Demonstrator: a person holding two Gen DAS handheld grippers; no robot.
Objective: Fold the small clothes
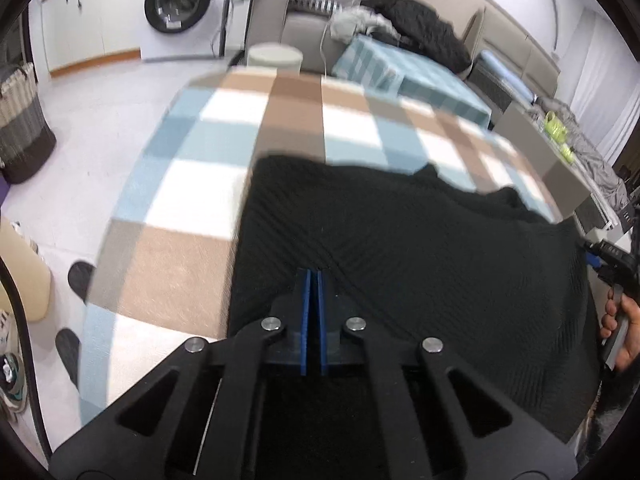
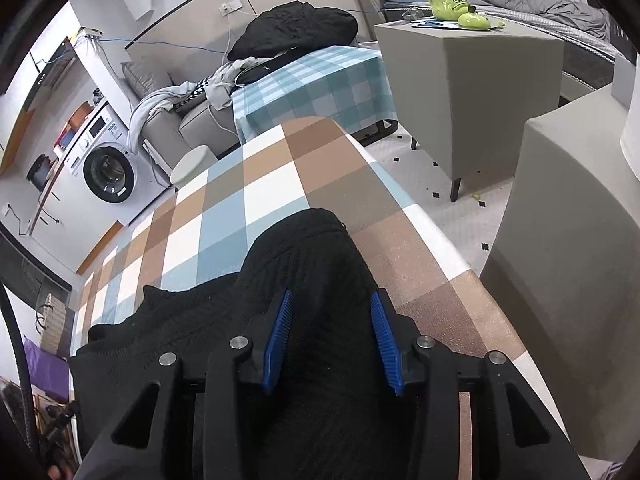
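The left gripper's fingers (image 1: 306, 300) are pressed together over the black knit garment (image 1: 400, 260) on the checked table (image 1: 180, 264), the right gripper (image 2: 332, 312) half open astride it, so one-sided lifting could skew the fold.

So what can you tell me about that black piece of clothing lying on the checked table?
The black garment is a knit with a fine ribbed, diagonal texture, looking soft and fairly thick. It lies spread over the near part of the checked tablecloth, partly bunched: in the right wrist view a rounded fold or sleeve end runs away from the camera. The right gripper stands with jaws apart, the fabric between them. The left gripper is closed right at the cloth; whether it pinches any cannot be told.
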